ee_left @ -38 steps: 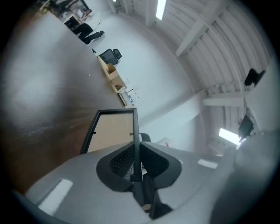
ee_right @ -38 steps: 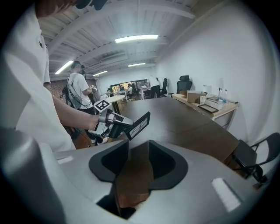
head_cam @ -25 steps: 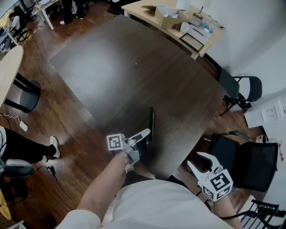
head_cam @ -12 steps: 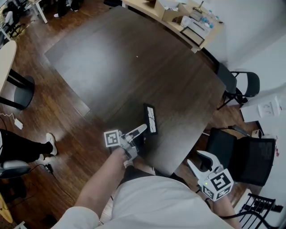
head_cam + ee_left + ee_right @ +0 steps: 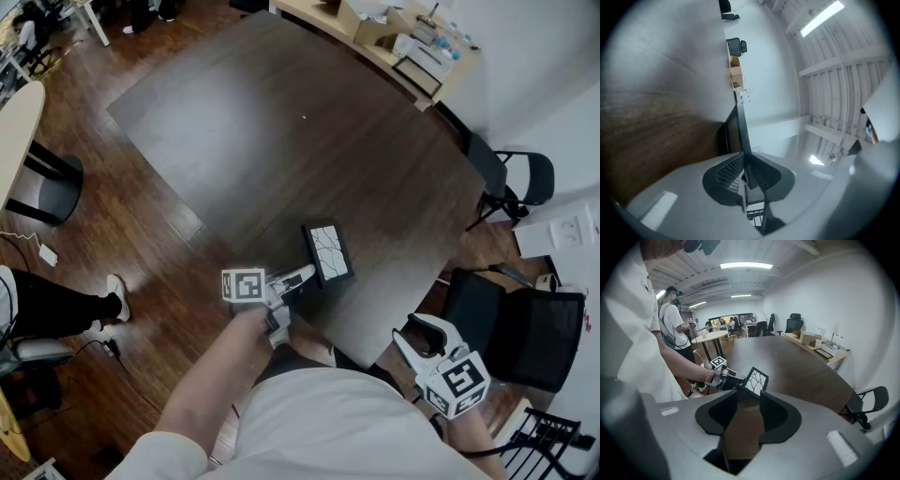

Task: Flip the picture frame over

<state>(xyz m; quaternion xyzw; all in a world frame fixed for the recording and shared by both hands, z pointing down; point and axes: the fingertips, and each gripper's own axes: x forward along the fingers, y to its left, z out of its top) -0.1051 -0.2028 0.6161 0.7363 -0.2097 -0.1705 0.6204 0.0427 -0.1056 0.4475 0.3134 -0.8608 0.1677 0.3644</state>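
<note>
left gripper (image 5: pixel 305 275) fingers pinch the black rectangular picture frame (image 5: pixel 328 251) edge, so lower it slowly; right gripper (image 5: pixel 417 342) at 5 o'clock, fingers apart.

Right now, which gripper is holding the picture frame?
The left gripper: its fingers pinch the picture frame. The right gripper is open, holding nothing.

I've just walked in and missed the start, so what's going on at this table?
A person is working with a hand-held gripper in each hand at a dark wooden table. The left hand-held gripper is shut on one edge of a black picture frame near the table's near edge. The frame is tilted, with its white face of branching black lines showing. The right hand-held gripper hangs off to the side past the table edge, with its jaws apart and nothing between them.
</note>
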